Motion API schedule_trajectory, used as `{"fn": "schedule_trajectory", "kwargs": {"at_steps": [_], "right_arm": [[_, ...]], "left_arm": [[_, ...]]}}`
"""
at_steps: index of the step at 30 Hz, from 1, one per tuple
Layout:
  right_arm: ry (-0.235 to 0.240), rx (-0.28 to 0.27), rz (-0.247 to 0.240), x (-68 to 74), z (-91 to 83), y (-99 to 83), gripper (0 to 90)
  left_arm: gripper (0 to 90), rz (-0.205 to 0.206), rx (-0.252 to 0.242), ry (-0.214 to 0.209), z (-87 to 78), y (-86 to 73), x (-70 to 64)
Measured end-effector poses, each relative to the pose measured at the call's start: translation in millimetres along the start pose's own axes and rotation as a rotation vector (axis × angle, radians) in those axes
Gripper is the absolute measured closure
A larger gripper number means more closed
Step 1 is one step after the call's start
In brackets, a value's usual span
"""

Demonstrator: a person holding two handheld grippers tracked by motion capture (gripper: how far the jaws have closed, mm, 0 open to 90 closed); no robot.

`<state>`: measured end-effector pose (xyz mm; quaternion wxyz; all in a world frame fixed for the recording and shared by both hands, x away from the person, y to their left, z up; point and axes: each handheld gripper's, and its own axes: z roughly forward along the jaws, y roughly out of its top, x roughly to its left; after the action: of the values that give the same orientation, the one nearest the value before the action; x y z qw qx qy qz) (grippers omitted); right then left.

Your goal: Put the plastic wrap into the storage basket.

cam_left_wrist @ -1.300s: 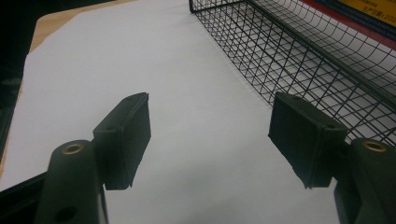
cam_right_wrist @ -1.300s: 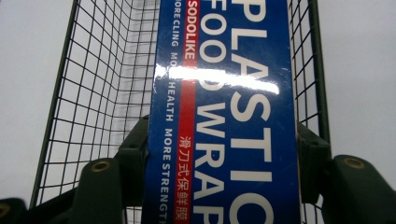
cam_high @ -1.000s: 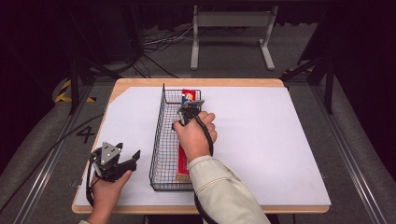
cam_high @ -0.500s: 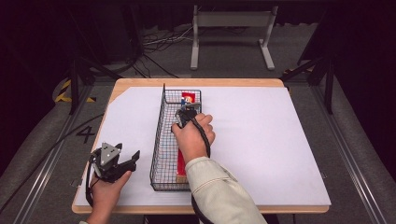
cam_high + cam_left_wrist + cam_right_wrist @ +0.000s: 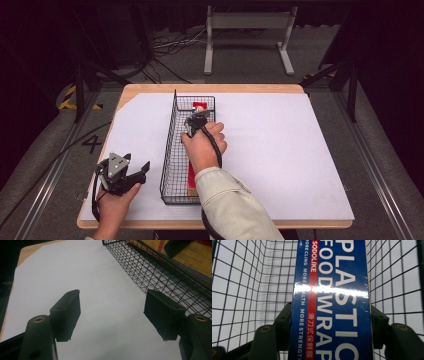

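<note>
1. The basket (image 5: pixel 170 150) walls hem in the box (image 5: pixel 332 302) and right gripper (image 5: pixel 195 120) closely.
2. White table (image 5: pixel 280 150) right of the basket lies open.
3. Left gripper (image 5: pixel 132 175) sits on bare table just left of the basket.

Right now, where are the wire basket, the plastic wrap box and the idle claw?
wire basket (image 5: pixel 170 145): high view, left mesh wall.
plastic wrap box (image 5: pixel 334 297): right gripper view, blue printed face.
left claw (image 5: pixel 139 170): high view, between its fingertips.

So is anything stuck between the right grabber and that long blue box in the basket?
No, nothing visible. The right gripper has its jaws on both sides of the plastic wrap box, which lies in the wire basket. The left gripper is open over the white table cover.
</note>
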<state>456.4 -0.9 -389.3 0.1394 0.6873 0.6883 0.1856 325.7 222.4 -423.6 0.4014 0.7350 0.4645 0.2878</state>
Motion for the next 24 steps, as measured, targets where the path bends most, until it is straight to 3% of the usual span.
{"fn": "schedule_trajectory", "kwargs": {"at_steps": [14, 24], "right_arm": [[-0.031, 0.011, -0.018, 5.6, 5.7, -0.6, 39.0], [-0.014, 0.047, -0.013, 4.9, 12.7, -3.7, 38.7]], "left_arm": [[29.4, 0.006, -0.005, -0.001, -1.1, 0.6, -1.2], [29.3, 0.015, -0.01, -0.006, -1.8, 0.7, -2.2]]}}
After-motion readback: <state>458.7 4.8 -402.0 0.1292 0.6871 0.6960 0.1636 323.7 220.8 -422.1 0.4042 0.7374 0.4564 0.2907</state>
